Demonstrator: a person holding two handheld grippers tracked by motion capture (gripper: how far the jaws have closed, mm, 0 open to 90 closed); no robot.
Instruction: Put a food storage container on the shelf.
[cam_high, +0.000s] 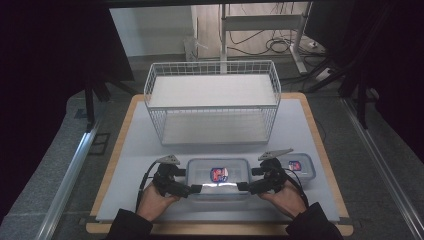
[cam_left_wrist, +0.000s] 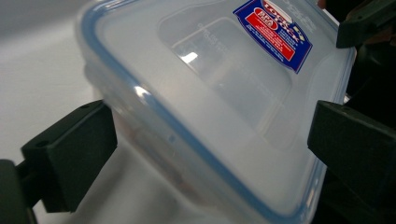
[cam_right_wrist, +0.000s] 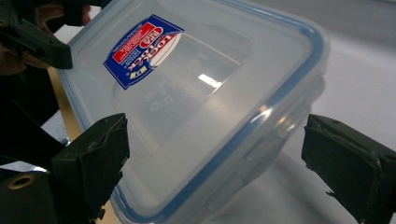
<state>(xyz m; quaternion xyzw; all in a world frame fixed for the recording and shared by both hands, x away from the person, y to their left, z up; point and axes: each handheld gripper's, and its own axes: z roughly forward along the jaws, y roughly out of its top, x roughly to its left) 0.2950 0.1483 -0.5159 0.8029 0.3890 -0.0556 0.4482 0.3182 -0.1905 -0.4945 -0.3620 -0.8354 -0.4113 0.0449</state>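
Note:
A large clear plastic container (cam_high: 218, 177) with a blue-rimmed lid and a red and blue label lies on the table near the front edge. My left gripper (cam_high: 186, 181) is open and straddles its front-left corner; in the left gripper view the container (cam_left_wrist: 210, 93) sits between the spread jaws of this gripper (cam_left_wrist: 210, 154). My right gripper (cam_high: 250, 179) is open around the front-right corner. In the right gripper view the container (cam_right_wrist: 196, 93) lies between the jaws of the right gripper (cam_right_wrist: 219, 168), with a gap at the right jaw.
A smaller lidded container (cam_high: 299, 166) sits just right of the right gripper. A white wire basket (cam_high: 212, 100) stands at the back of the grey table (cam_high: 135, 150). The table's wooden edge runs close to the person's hands.

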